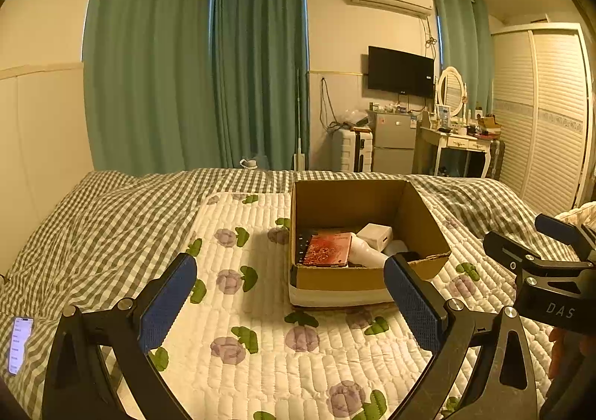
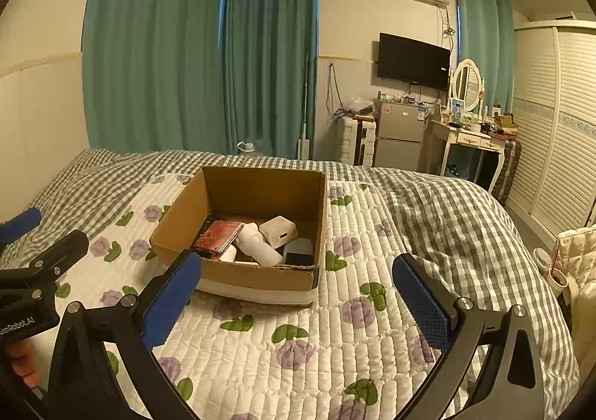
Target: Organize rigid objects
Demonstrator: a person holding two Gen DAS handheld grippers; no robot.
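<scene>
An open cardboard box (image 1: 424,230) (image 2: 178,222) stands on the quilted flower mat on the bed. Inside lie a red patterned case (image 1: 327,249) (image 2: 218,235), a white bottle on its side (image 1: 367,252) (image 2: 259,246), a white adapter block (image 1: 375,234) (image 2: 278,231) and a white-and-dark device (image 2: 299,251). My left gripper (image 1: 290,302) is open and empty, held above the mat in front of the box. My right gripper (image 2: 298,300) is open and empty, also in front of the box. Each gripper shows at the edge of the other's view.
A phone (image 1: 20,343) with a lit screen lies on the checked bedspread at the left. A flowered quilted mat (image 1: 260,345) covers the bed's middle. A wardrobe (image 2: 558,129), dressing table (image 2: 473,138) and small fridge (image 2: 398,133) stand beyond the bed.
</scene>
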